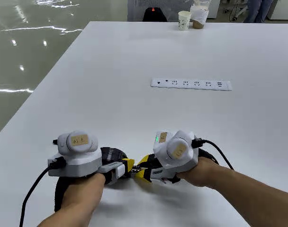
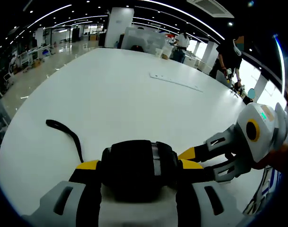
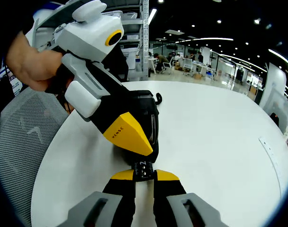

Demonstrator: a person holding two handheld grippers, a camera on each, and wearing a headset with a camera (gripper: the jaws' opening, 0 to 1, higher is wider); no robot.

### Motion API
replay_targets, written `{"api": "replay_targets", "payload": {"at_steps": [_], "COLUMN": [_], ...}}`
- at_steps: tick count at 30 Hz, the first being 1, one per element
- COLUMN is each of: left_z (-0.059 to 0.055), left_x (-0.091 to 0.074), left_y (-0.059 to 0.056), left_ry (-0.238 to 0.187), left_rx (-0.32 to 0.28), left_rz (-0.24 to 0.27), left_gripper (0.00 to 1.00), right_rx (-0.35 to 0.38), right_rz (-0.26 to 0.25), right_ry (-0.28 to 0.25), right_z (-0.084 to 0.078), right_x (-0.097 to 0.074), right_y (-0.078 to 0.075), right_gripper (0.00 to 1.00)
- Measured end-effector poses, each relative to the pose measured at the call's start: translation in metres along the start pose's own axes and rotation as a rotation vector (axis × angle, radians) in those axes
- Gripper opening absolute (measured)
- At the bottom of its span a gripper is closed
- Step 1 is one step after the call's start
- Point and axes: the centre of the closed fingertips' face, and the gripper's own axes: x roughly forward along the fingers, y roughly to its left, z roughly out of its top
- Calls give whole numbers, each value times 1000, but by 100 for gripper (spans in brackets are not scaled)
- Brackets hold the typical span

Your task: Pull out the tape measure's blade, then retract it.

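Bench (image 1: 134, 61), white and broad, carries everything. Two grippers meet nose to nose close to its near edge, each held in one of the person's hands.

The left gripper (image 1: 121, 169) lies low over the bench top, its yellow-tipped jaws pointing right. The right gripper (image 1: 142, 172) faces it, pointing left, and the tips of the two nearly touch.

A white power strip (image 1: 191, 84) lies flat well beyond them, about mid-bench, parallel to the far edge.

The tape measure (image 2: 134, 177), a black case, sits between the left gripper's (image 2: 139, 160) jaws, which are pressed against its two sides. In the right gripper view the case (image 3: 146, 116) rests on the bench just ahead of that view's own jaws, half covered by the left gripper (image 3: 116, 124).

A paper cup (image 1: 184, 20) stands upright at the far edge.

The case's black wrist strap (image 2: 68, 135) trails loose on the bench to its left.

The blade end (image 3: 143, 169), printed with small marks, pokes just out of the case mouth, and the right gripper (image 3: 144, 177) has its jaws pinched together on it.
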Motion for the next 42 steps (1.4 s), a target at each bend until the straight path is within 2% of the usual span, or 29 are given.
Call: {"api": "replay_targets", "payload": {"at_steps": [8,42], "left_z": [0,-1], "left_x": [0,0], "left_y": [0,-2], "left_ry": [0,28], "left_rx": [-1,29], "left_rz": [-3,-3], "left_gripper": [59,61], "right_rx": [3,-9], "right_rz": [4,4], "right_ry": [-9,18], "right_z": [4,3], "right_x": [4,6], "right_y": [1,3], "right_gripper": [11,12]}}
